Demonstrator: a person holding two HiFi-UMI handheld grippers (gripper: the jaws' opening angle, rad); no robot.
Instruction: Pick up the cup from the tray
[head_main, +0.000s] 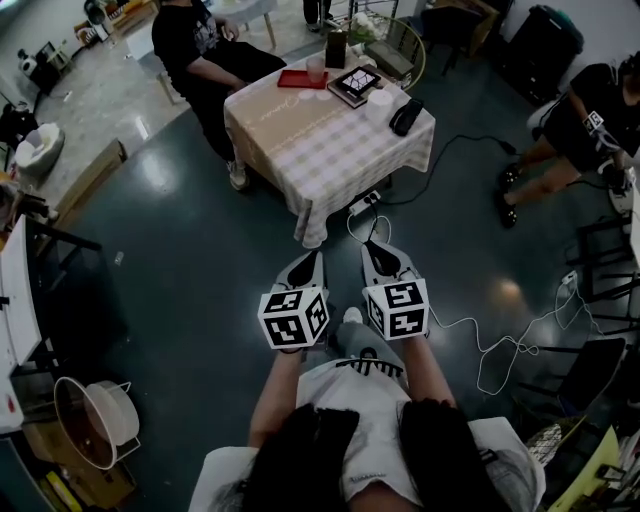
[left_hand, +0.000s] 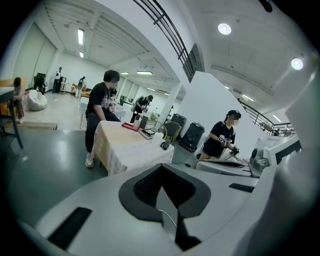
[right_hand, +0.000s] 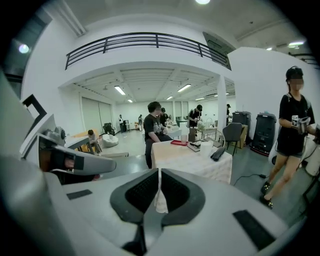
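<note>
While both tools were held low in front of the person, well apart from the cloth-covered counter (head_main: 320, 140), the cup (head_main: 316, 69) stood upright on the red tray (head_main: 293, 79) at the counter's far edge. The left tool (head_main: 305, 266) had its jaw tips together and gripped nothing. The right tool (head_main: 382, 260) was fully closed and empty. A seated person (head_main: 200, 45) was just beside the tray.

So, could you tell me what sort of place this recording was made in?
Probably a big open workshop or lab hall: a glossy dark floor, an upper balcony railing, and a lone cloth-covered table bearing a red tray.
</note>
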